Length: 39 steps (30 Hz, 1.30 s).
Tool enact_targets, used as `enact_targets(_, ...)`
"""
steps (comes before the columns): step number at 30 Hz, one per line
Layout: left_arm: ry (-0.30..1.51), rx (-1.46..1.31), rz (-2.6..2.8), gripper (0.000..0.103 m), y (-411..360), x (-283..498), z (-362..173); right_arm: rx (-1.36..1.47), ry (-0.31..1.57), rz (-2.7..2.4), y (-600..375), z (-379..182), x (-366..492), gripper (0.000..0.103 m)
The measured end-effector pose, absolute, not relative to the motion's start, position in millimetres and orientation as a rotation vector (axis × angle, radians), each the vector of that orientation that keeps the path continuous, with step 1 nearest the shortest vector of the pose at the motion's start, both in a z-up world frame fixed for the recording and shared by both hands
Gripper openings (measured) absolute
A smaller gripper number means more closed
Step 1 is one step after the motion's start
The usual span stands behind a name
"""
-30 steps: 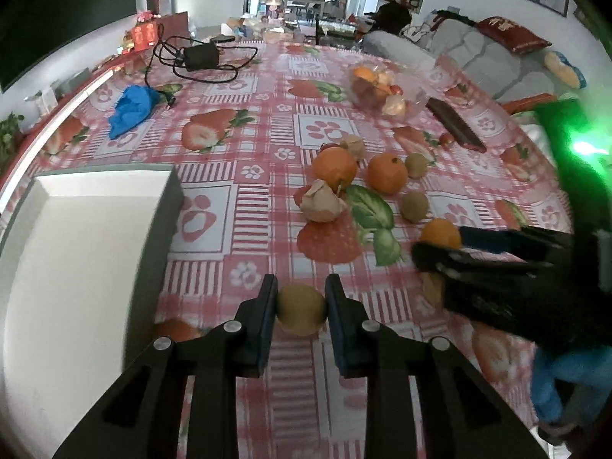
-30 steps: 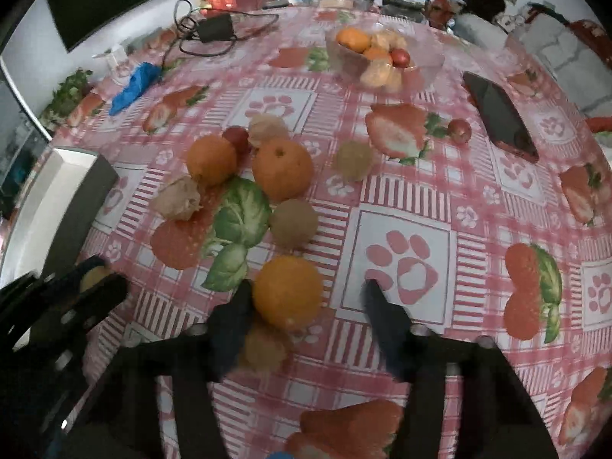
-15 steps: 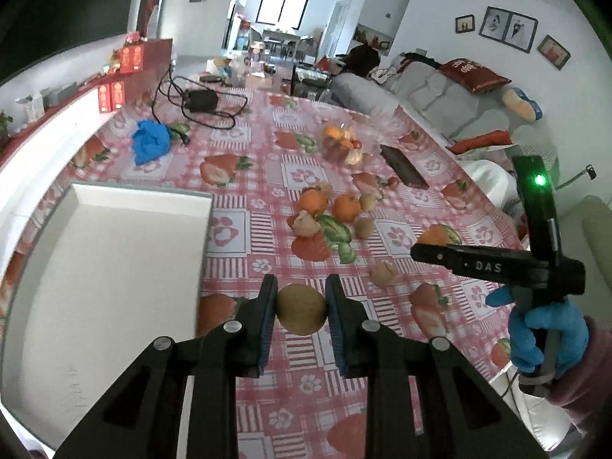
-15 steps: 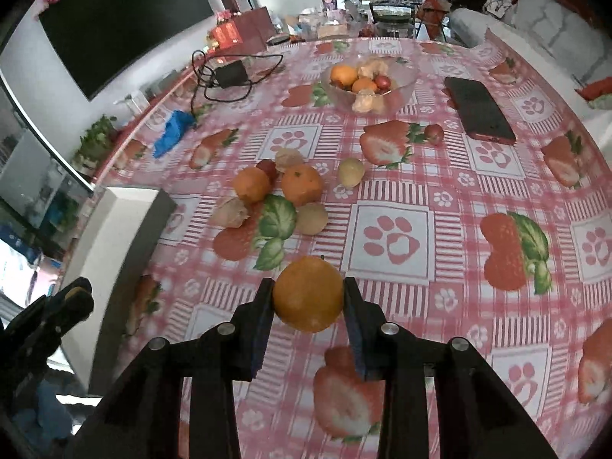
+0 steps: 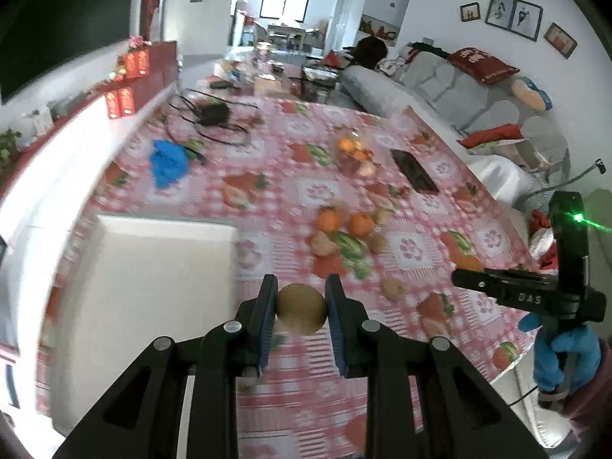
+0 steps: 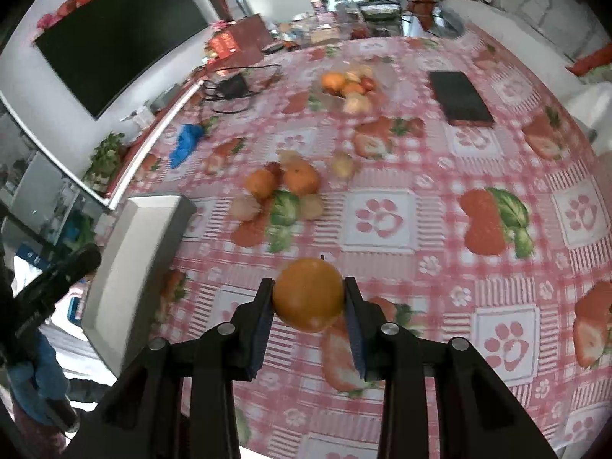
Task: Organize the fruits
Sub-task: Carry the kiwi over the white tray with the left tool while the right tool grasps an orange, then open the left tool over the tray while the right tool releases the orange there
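My left gripper (image 5: 301, 308) is shut on a brown kiwi (image 5: 301, 309), held above the table beside a white box (image 5: 145, 287) at its left. An orange (image 6: 308, 294) sits pinched in my right gripper (image 6: 309, 300), lifted over the pink checked tablecloth (image 6: 440, 191). In the left wrist view the right gripper (image 5: 457, 277) shows at the right, gripped by a blue-gloved hand (image 5: 562, 355). A loose pile of oranges and brown fruits (image 6: 285, 191) lies mid-table. A clear bowl of fruit (image 6: 346, 86) stands farther back.
A dark phone (image 6: 461, 97) lies right of the bowl. A blue glove (image 6: 185, 143) and a black charger with cables (image 6: 231, 86) sit at the far left. One brown fruit (image 5: 393, 287) lies alone near the table's near edge. A sofa (image 5: 459, 103) borders the table.
Both grippers have risen away from the table. The right gripper closed on the orange and lifted it. The kiwi stayed clamped in the left gripper.
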<state>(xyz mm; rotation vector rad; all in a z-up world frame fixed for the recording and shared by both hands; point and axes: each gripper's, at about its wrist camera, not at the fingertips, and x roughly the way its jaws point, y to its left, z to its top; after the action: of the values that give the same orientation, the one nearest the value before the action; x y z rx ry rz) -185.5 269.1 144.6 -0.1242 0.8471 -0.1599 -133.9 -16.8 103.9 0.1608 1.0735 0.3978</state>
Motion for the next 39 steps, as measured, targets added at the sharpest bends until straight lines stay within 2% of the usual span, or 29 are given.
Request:
enact_targets(6, 0.807, -0.092, -0.033, 0.028, 343.2, -196.1, 196.3, 0.134, 1.038, 0.540, 47.5, 138.6, -125.5, 0.037)
enact_targets(10, 0.785, -0.045, 0.085, 0.028, 383.9, -206.6, 206.1, 0.080, 1.035, 0.656, 118.6, 149.4, -124.3, 0.037)
enact_targets(19, 0.957, -0.160, 0.148, 0.028, 405.2, -209.9, 112.2, -0.048, 1.123, 0.749, 240.6, 110.5, -122.7, 0.037)
enact_targets(23, 1.005, -0.153, 0.170, 0.028, 400.7, -203.8, 84.1, -0.081, 1.152, 0.732, 255.7, 98.0, -115.3, 0.037)
enact_targets(39, 1.102, -0.154, 0.205, 0.028, 399.8, -196.1, 41.8, -0.116, 1.241, 0.708, 274.5, 57.6, -110.7, 0.037)
